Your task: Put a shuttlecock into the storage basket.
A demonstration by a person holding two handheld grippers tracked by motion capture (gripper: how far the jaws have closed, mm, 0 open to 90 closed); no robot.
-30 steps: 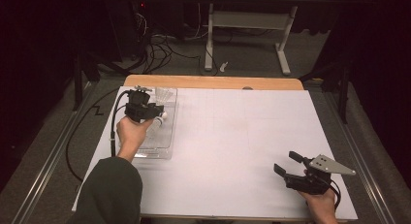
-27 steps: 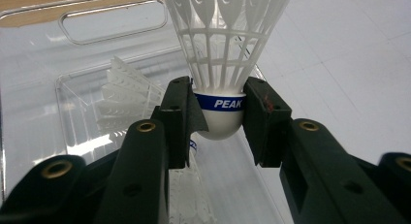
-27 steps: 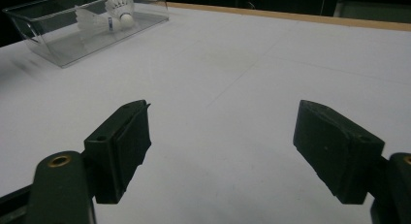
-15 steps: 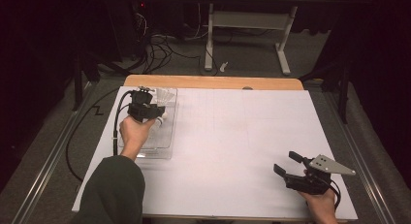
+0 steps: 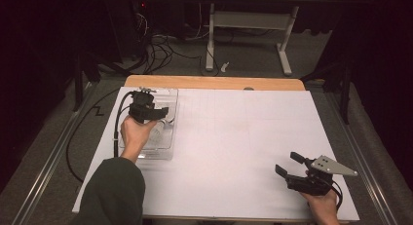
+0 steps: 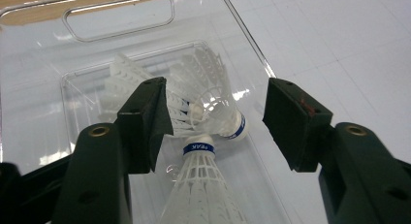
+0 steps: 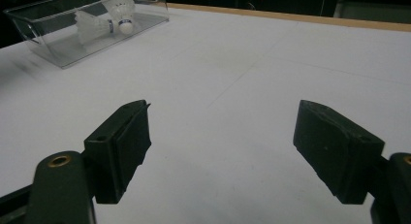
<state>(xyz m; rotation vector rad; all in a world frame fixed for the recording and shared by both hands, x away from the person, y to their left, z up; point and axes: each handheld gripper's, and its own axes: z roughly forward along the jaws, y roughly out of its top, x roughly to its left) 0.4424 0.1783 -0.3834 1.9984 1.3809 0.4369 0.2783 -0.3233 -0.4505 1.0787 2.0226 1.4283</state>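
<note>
Your left hand-held gripper (image 6: 215, 122) hangs over the clear plastic box (image 6: 121, 13) at the far left of the white counter (image 5: 243, 137). Its jaws have just been opening and now stand spread wide, with nothing pinched. Between them, lower down in the box, lie white feather shuttlecocks. The nearest shuttlecock (image 6: 201, 180) points its cork away from you, and the blue band around that cork carries white lettering that reads "PEAK", seen upside down in the left gripper view. A second shuttlecock (image 6: 213, 95) lies just beyond it, its cork toward the first and nearly touching it; it has a blue band as well, but the writing there is too small to read. A third set of feathers (image 6: 123, 76) shows behind your left jaw, partly hidden. Neither pad touches any of them.

In the high view your left hand (image 5: 139, 132) holds the gripper above the box, its cable (image 5: 117, 127) trailing back along the counter's left side.

Your right hand-held gripper (image 7: 220, 151) rests near the front right corner of the counter, well apart from the box. Its jaws are spread wide and hold nothing, with bare white counter between them. From the right gripper view the box (image 7: 63, 44) sits far off at the upper left, with a blue-banded shuttlecock (image 7: 104, 23) visible through its wall.
</note>
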